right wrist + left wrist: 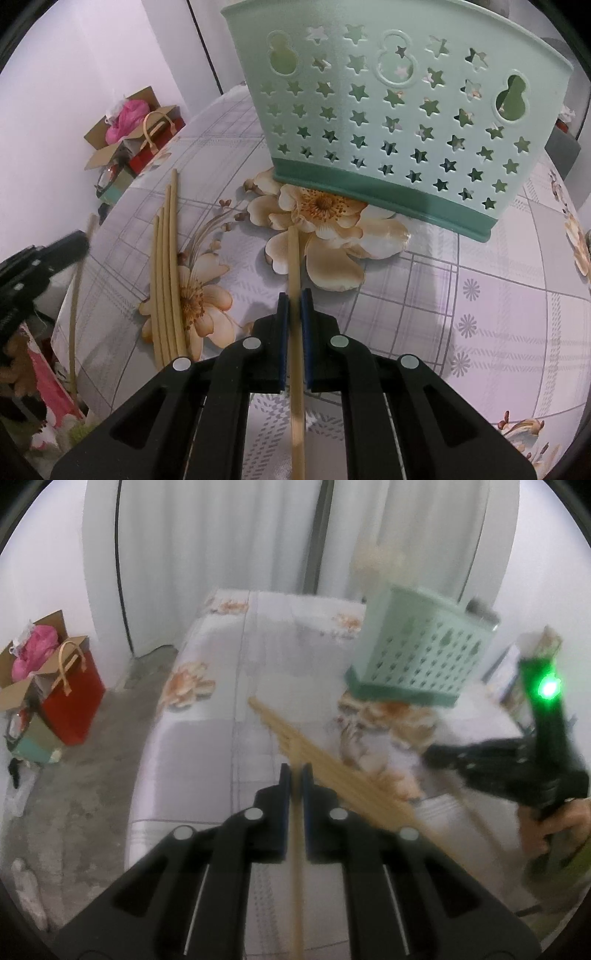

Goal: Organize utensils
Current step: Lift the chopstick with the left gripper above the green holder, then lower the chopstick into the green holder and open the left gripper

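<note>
A mint-green holder (399, 122) with star holes stands on the flowered tablecloth; it also shows in the left wrist view (421, 653). My right gripper (294, 299) is shut on one wooden chopstick (294, 266) whose tip points toward the holder's base. My left gripper (295, 771) is shut on another chopstick (297, 867) that runs back toward the camera. Several loose chopsticks (166, 277) lie side by side on the cloth left of the right gripper; they also show in the left wrist view (325, 764). The right gripper's body (546, 746) shows a green light.
The table (207, 760) has a flowered, checked cloth and its left edge drops to a concrete floor. A red bag (72, 701) and a cardboard box (26, 664) stand on the floor by the wall. White curtains hang behind.
</note>
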Action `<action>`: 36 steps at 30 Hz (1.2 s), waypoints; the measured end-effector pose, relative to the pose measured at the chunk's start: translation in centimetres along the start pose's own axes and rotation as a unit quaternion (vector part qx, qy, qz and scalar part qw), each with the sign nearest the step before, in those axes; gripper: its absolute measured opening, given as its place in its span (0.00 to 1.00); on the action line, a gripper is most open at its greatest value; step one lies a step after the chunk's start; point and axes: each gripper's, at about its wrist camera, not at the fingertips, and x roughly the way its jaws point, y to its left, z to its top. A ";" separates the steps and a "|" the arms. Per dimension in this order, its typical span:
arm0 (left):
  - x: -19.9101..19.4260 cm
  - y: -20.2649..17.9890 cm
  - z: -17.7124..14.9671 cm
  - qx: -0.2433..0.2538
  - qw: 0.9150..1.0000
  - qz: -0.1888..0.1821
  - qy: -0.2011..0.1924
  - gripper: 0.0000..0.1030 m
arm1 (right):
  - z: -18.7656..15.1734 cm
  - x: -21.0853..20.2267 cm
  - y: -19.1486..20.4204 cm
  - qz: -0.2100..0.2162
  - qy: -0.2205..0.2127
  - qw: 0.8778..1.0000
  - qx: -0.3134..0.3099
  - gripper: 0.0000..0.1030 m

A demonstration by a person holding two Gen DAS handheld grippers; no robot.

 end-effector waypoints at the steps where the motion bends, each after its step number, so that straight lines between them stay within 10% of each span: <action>1: -0.6 -0.1 0.1 -0.003 1.000 -0.006 -0.007 0.04 | 0.0 0.0 -0.1 0.001 -0.001 1.000 0.001 0.07; 20: -7.6 -3.4 4.1 0.002 0.989 -0.086 -0.122 0.04 | -0.6 -0.5 -1.7 0.036 -0.012 0.999 0.026 0.07; 36: -12.6 -7.5 14.5 0.046 0.947 -0.189 -0.256 0.04 | -1.1 -1.2 -2.9 0.054 -0.019 0.998 0.040 0.07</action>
